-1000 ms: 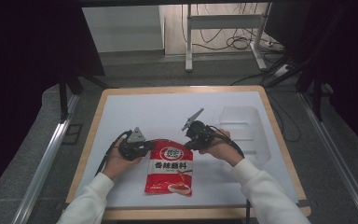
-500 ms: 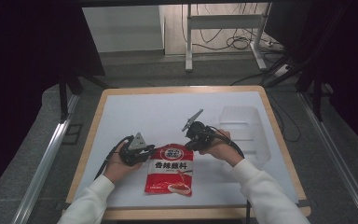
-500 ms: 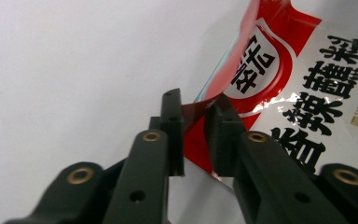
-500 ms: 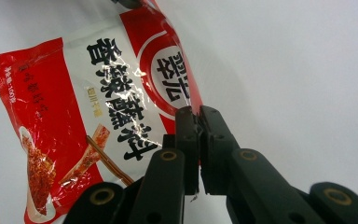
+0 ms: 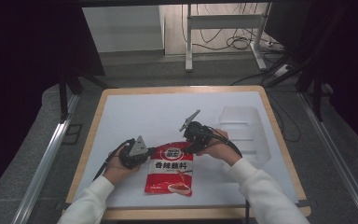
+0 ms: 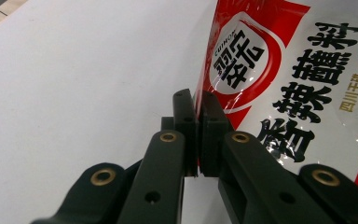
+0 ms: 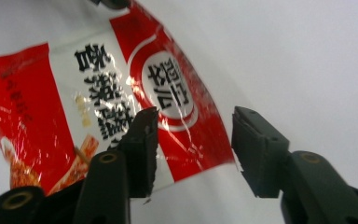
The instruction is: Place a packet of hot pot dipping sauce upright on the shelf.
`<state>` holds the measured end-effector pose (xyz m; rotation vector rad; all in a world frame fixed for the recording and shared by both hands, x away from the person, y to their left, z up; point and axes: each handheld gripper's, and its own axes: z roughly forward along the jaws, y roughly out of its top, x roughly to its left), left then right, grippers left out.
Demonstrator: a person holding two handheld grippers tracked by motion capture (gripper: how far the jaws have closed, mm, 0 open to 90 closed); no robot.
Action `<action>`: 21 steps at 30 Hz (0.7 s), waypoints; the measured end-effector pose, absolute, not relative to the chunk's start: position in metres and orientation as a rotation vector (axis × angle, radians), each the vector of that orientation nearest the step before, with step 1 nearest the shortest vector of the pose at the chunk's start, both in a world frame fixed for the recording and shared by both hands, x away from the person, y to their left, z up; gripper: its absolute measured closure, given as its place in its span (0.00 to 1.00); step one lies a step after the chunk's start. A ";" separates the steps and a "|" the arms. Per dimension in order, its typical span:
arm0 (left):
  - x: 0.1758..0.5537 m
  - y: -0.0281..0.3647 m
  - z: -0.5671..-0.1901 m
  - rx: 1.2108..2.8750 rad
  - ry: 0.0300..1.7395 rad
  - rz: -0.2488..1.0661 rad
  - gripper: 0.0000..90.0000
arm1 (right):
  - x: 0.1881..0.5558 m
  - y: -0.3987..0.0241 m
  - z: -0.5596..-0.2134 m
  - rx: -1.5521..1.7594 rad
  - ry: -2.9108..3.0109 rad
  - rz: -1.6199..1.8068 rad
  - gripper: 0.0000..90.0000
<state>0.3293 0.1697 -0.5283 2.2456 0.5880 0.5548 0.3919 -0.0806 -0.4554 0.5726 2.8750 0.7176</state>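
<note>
High view: a red and white sachet (image 5: 169, 171) lies flat near the front edge of the white tabletop (image 5: 135, 116), about midway along it. The left gripper (image 5: 145, 152), held in the person's left hand (image 5: 119, 167), sits at the sachet's upper left corner; the left gripper view has its jaws pressed together on the packet's edge. The right gripper (image 5: 187, 148) hovers at the upper right corner, jaws spread wide over that corner in the right gripper view. Farther back, toward the right edge, stands a clear plastic tray (image 5: 242, 128).
</note>
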 end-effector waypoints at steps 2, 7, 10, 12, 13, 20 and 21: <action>0.329 0.170 -0.528 2.246 0.586 0.551 0.98 | 0.393 -0.078 -0.455 0.582 2.861 0.700 0.50; 0.328 0.169 -0.528 2.244 0.589 0.546 0.98 | 0.402 -0.070 -0.454 0.579 2.853 0.712 0.48; 0.329 0.170 -0.528 2.246 0.588 0.544 0.98 | 0.404 -0.066 -0.454 0.571 2.867 0.716 0.48; 0.329 0.170 -0.528 2.244 0.589 0.542 0.98 | 0.406 -0.061 -0.456 0.541 2.893 0.689 0.48; 0.328 0.169 -0.528 2.244 0.587 0.542 0.98 | 0.408 -0.055 -0.460 0.517 2.917 0.658 0.49; 0.327 0.169 -0.528 2.245 0.589 0.537 0.98 | 0.413 -0.034 -0.477 0.471 2.990 0.530 0.63; 0.327 0.169 -0.528 2.245 0.589 0.537 0.98 | 0.414 -0.032 -0.480 0.459 2.996 0.508 0.66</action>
